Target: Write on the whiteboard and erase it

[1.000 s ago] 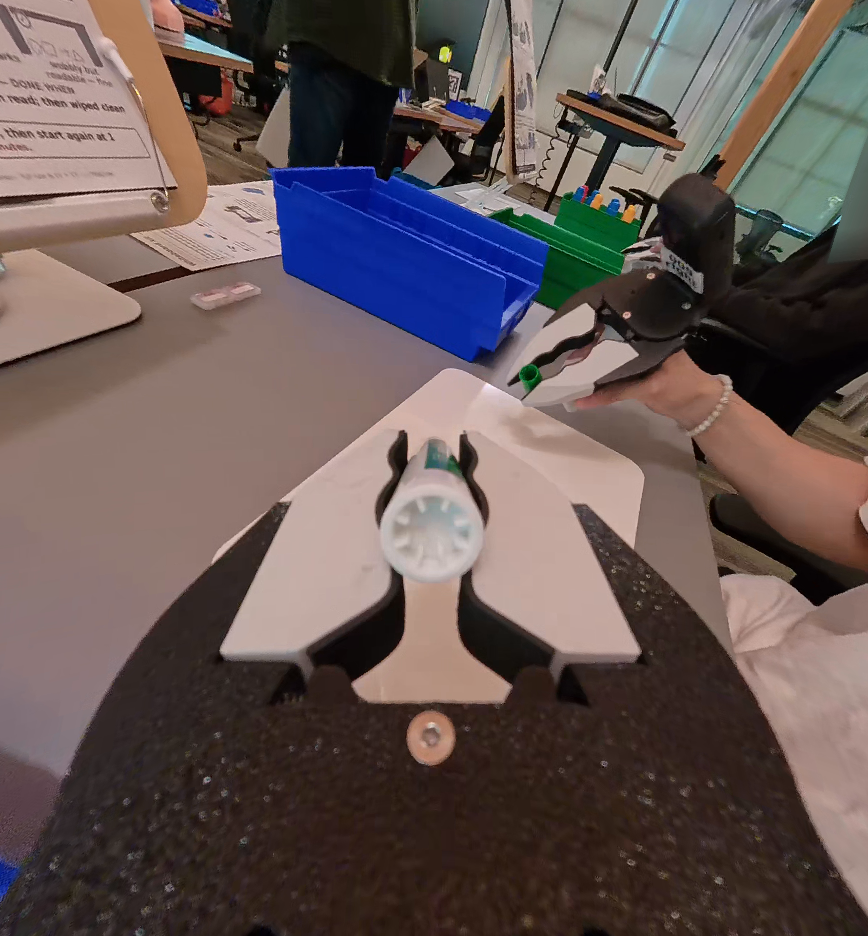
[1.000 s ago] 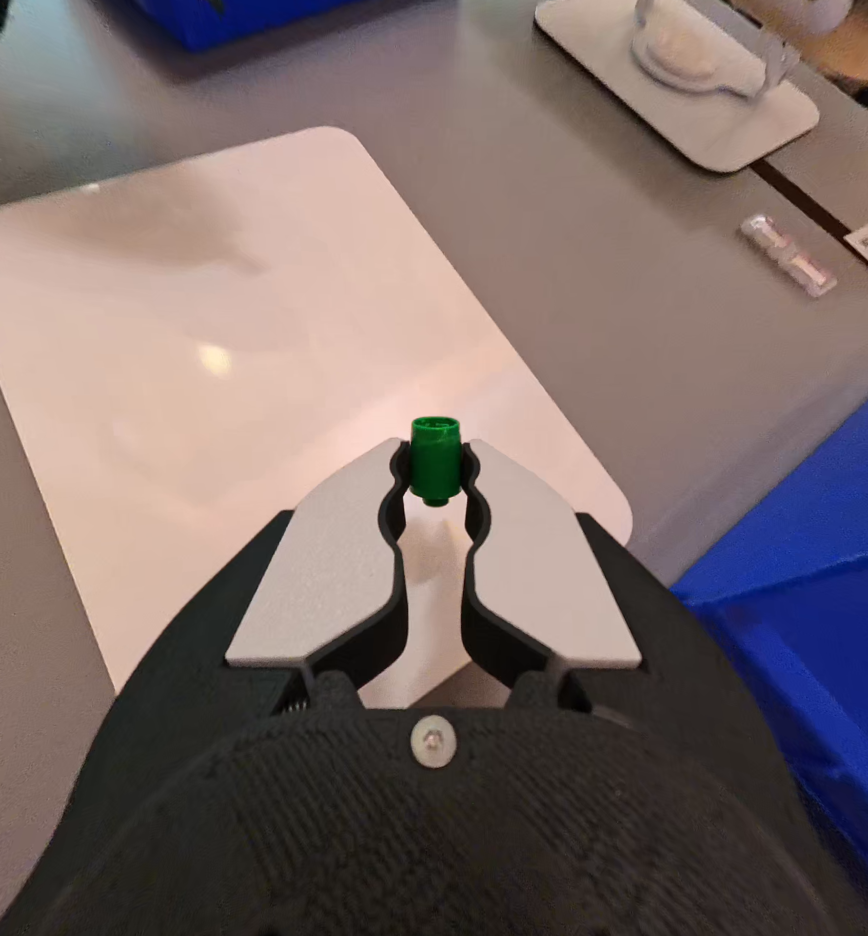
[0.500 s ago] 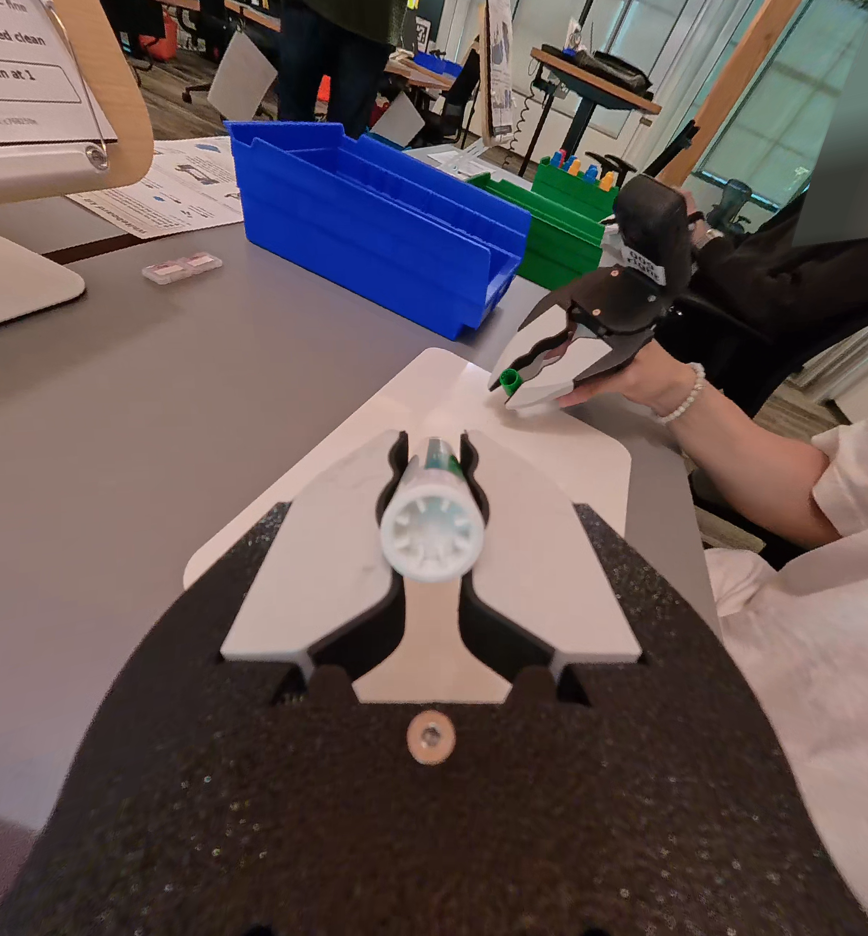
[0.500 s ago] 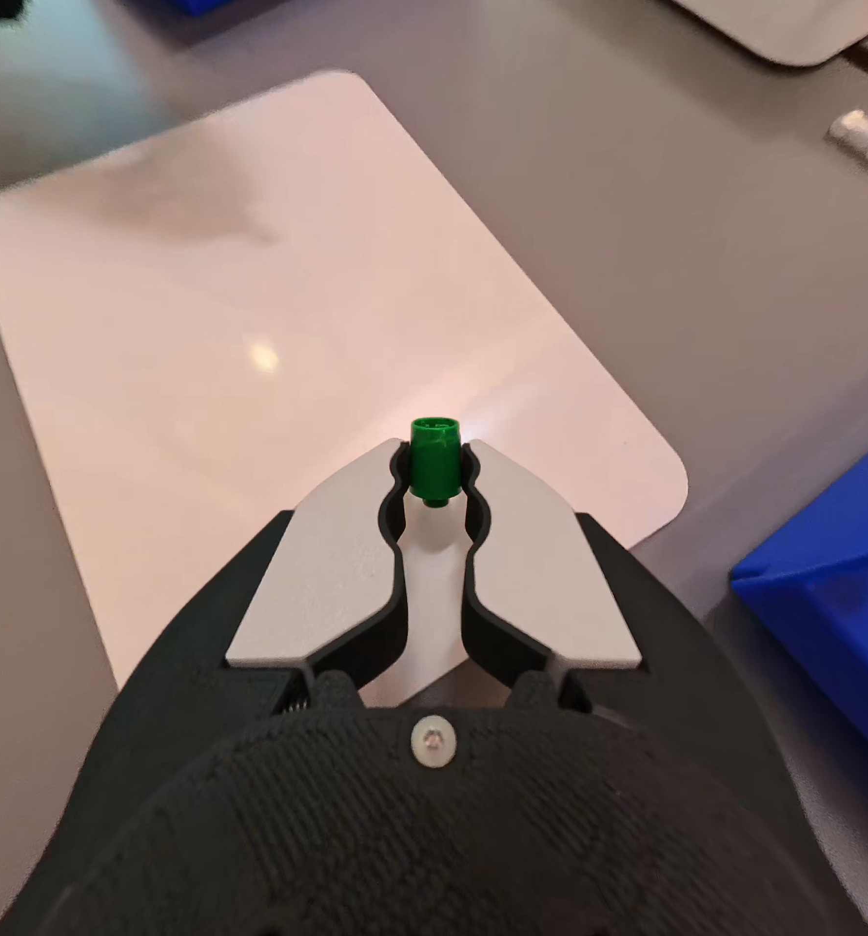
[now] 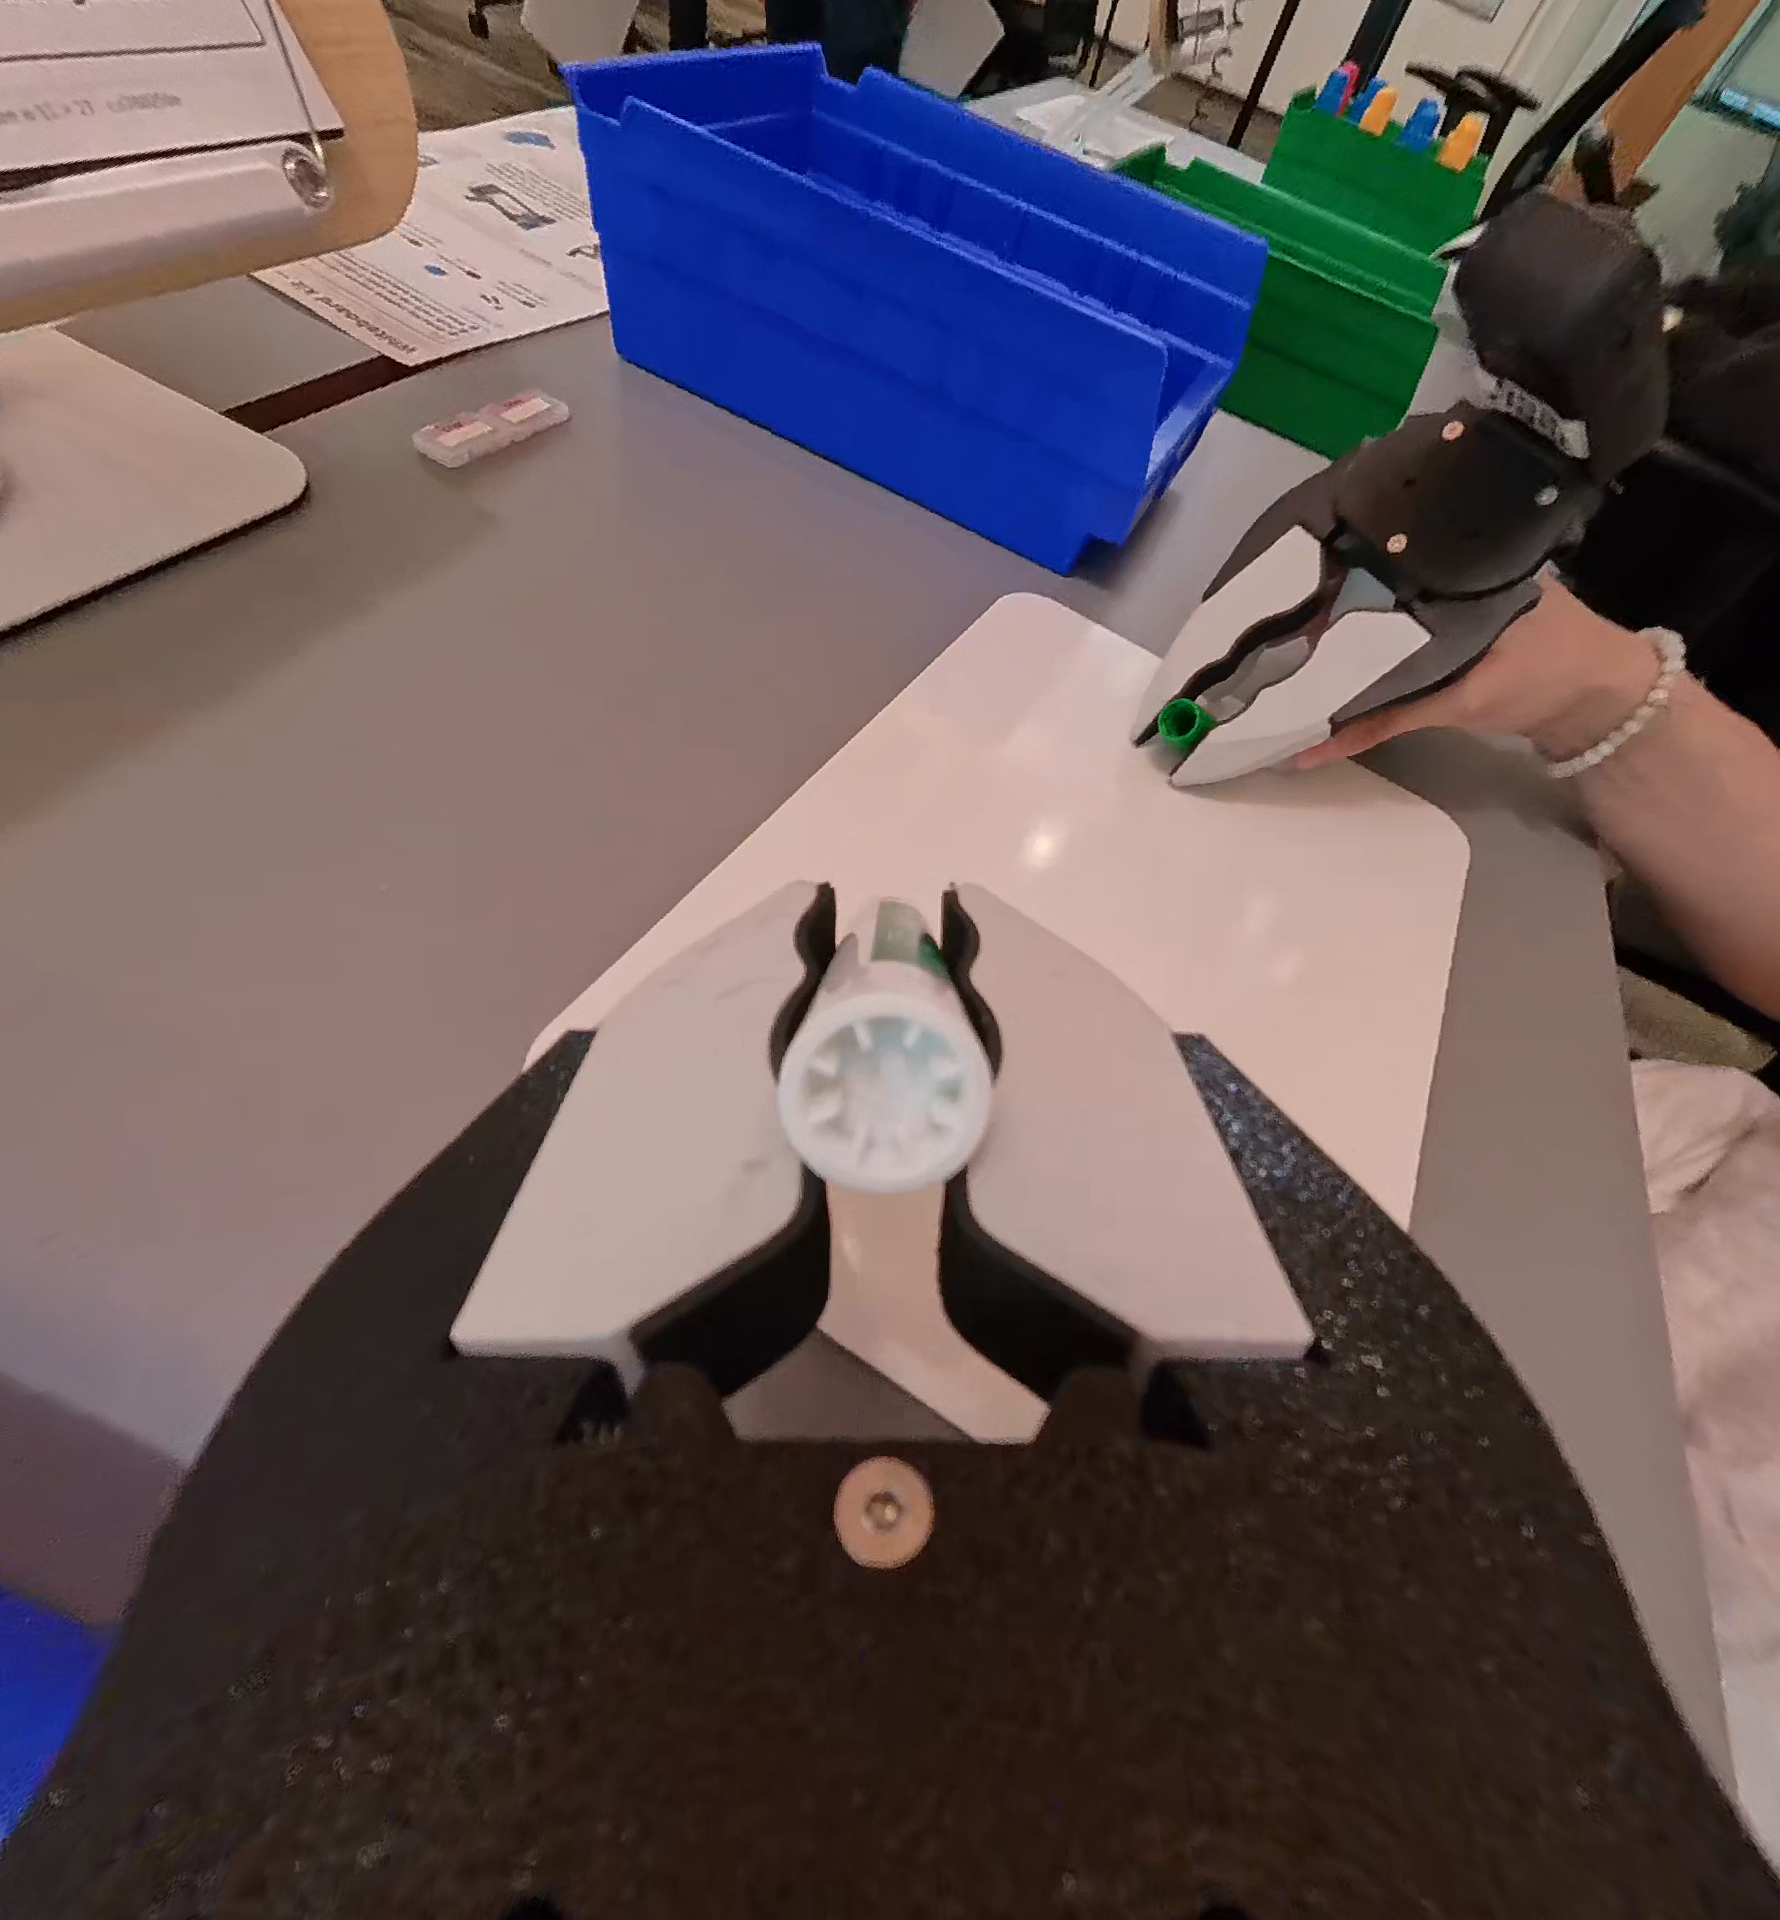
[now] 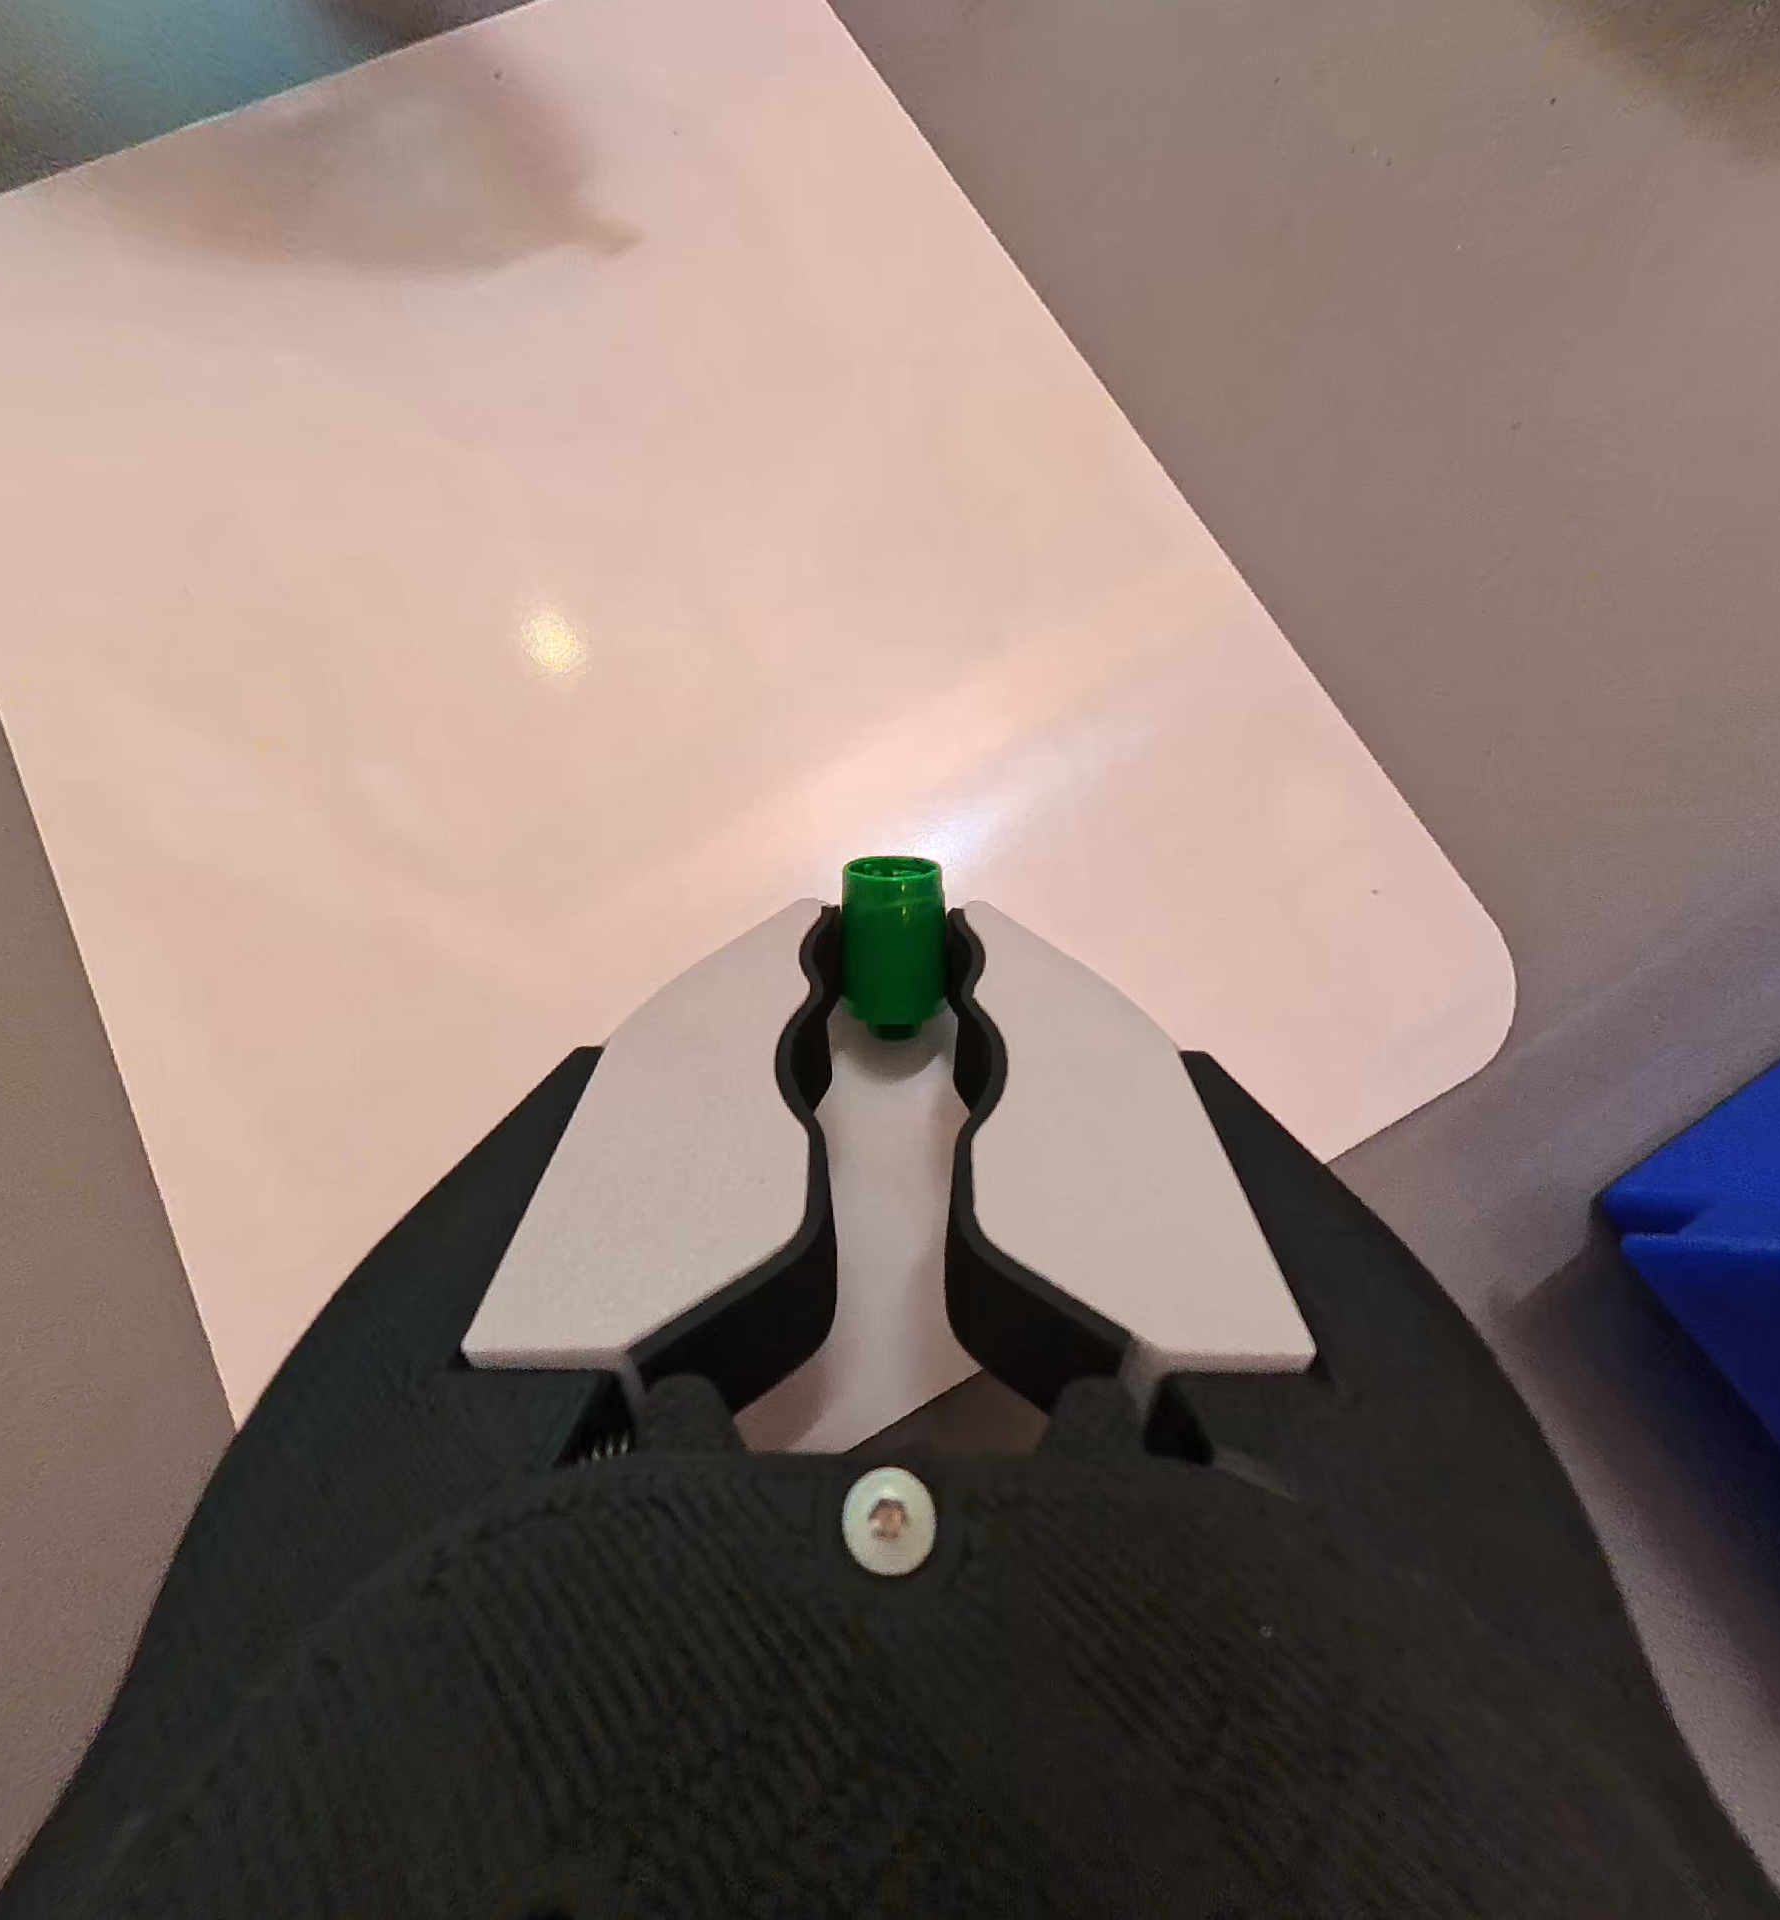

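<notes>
A white marker (image 5: pixel 891 1049), its butt end facing the camera and its long axis running forward along the left gripper (image 5: pixel 886 914), sits clamped between that gripper's fingers above the near end of the whiteboard (image 5: pixel 1229 914). The board lies flat and unmarked on the grey surface (image 5: pixel 346 779). At the board's far corner the right gripper (image 5: pixel 1192 732) has its fingers pinched on the marker's green cap (image 5: pixel 1180 720), with the lower fingertip at, or just above, the board. From the right wrist view the same cap (image 6: pixel 891 940) stands out of the fingertips of the right gripper (image 6: pixel 891 920), open end forward, with the whiteboard (image 6: pixel 450 520) stretching ahead of it. The marker tip is hidden beyond the left fingers, but it appears to point down and forward at the board directly below, so the left gripper is the nearer to writing. A blue bin (image 5: pixel 896 301) stands beyond the board
</notes>
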